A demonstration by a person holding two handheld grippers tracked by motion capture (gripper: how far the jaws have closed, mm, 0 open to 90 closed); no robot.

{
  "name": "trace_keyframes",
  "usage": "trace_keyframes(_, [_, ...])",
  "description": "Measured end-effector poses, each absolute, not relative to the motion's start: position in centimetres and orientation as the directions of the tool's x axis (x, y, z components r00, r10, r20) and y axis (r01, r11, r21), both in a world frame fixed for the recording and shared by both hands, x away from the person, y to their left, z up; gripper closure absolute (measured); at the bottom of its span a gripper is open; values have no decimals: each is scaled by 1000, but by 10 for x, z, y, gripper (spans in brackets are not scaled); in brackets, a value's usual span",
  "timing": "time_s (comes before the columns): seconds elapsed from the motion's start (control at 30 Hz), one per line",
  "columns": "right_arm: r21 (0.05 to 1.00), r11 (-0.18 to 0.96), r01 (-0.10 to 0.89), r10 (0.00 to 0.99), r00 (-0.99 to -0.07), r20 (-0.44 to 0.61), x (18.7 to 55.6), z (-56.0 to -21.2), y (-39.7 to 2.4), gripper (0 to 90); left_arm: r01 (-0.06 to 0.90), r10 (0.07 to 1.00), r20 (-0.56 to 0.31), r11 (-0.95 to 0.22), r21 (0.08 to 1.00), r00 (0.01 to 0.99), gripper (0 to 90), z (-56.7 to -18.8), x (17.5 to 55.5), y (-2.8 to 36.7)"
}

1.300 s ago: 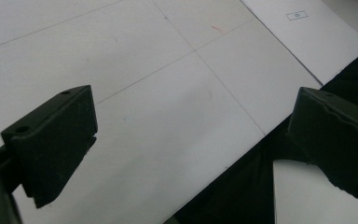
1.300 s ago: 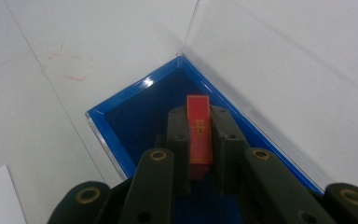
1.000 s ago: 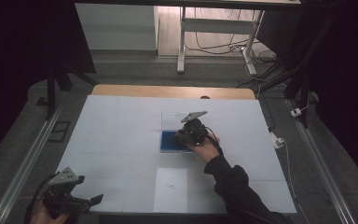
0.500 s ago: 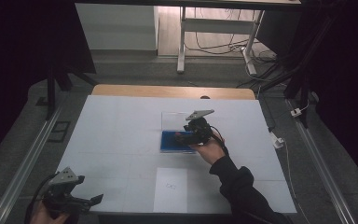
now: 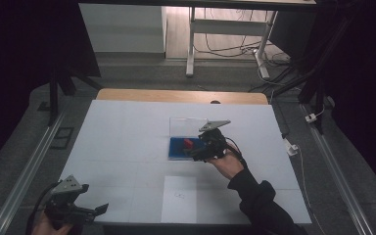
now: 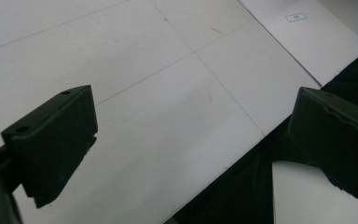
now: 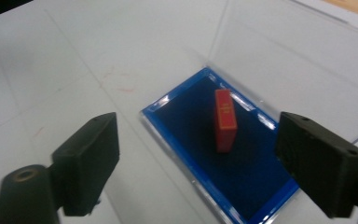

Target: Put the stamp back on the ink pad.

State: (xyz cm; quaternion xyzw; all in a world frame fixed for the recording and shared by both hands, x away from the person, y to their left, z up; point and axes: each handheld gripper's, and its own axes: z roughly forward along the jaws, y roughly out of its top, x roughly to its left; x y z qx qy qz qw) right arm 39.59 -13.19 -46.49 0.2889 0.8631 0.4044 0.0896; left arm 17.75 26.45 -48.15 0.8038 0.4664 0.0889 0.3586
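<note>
High view, nearest edge first: the left gripper (image 5: 85, 211) is held low at the front left corner of the table (image 5: 127, 147), well apart from the blue tray (image 5: 178, 152) and on the near left of it. In the left gripper view its jaws are seen spread wide, with nothing between them but the white table surface and its dark front edge. A white sheet of paper (image 5: 178, 198) with a small printed mark is laid flat on the table, directly in front of the blue tray on its near side, and apart from it. Just behind the paper, the right gripper (image 5: 196, 155) is held by a hand in a dark sleeve (image 5: 259, 200) at the near right corner of the blue tray, slightly above it. Its jaws have just been opening and are seen wide apart in the right gripper view, with nothing pressed between the pads. The red block (image 7: 225, 119) is framed between the jaws but lies beyond them, resting free on the dark blue floor of the tray, near its middle. A clear plastic wall (image 7: 279, 60) is seen rising from the far side of the blue tray. Beyond the tray, a strip of bare wood (image 5: 181, 95) is exposed along the far edge of the table.
</note>
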Motion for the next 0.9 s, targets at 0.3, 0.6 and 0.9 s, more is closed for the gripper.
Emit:
trace_keyframes(0.3, [741,518,426,555,-827,88,374,-463,-137,25,685,813,-193,-307,661,550,19,-481,178,265])
trace_keyframes(0.6, [747,505,433,558,-823,100,356,-460,-155,6,684,812,-192,-308,661,551,18,-481,178,265])
trace_keyframes(0.9, [752,513,413,565,-822,66,336,-453,-174,6,686,813,-193,-307,660,550,18,-481,178,265])
